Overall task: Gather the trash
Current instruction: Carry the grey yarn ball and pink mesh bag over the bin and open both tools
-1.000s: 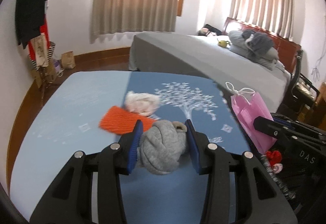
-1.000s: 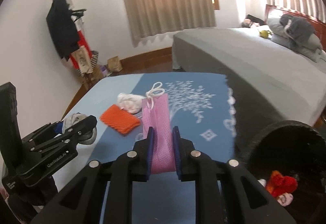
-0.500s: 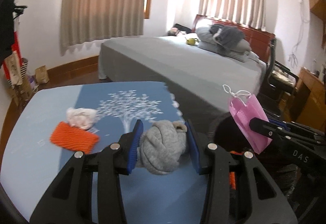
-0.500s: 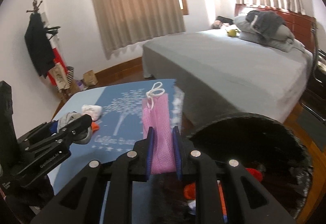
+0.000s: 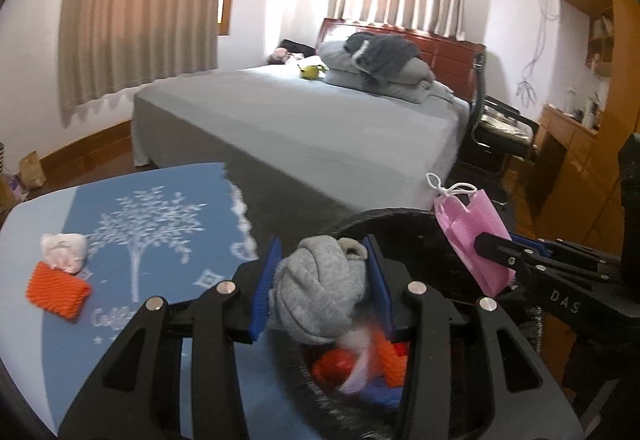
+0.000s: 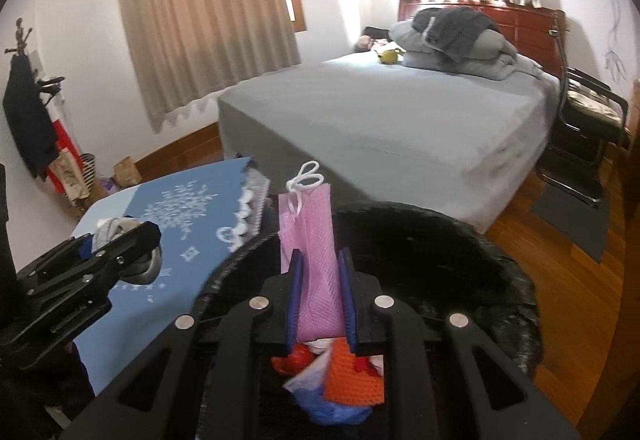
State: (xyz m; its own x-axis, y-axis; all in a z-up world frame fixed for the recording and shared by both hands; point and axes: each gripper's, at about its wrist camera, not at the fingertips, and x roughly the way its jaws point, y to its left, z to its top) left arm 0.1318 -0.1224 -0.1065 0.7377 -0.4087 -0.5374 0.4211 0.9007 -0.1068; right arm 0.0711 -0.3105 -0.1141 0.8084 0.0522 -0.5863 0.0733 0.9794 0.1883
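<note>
Bin [image 6: 500,272]: black, beside the blue table [image 5: 48,368]; already held orange, red and blue scraps. Over the last second both grippers had swung from above the table to above its mouth, so two drops looked imminent.

Left gripper [image 5: 322,290]: jaws clamped on a balled grey sock [image 5: 320,296], hanging over the bin's near rim.

Right gripper [image 6: 320,300]: jaws clamped on a pink mesh bag [image 6: 310,240], upright over the opening.

Remaining on the table: orange knit piece [image 5: 58,290] touching a crumpled white wad [image 5: 64,251]; both uncollected, needing another trip.
</note>
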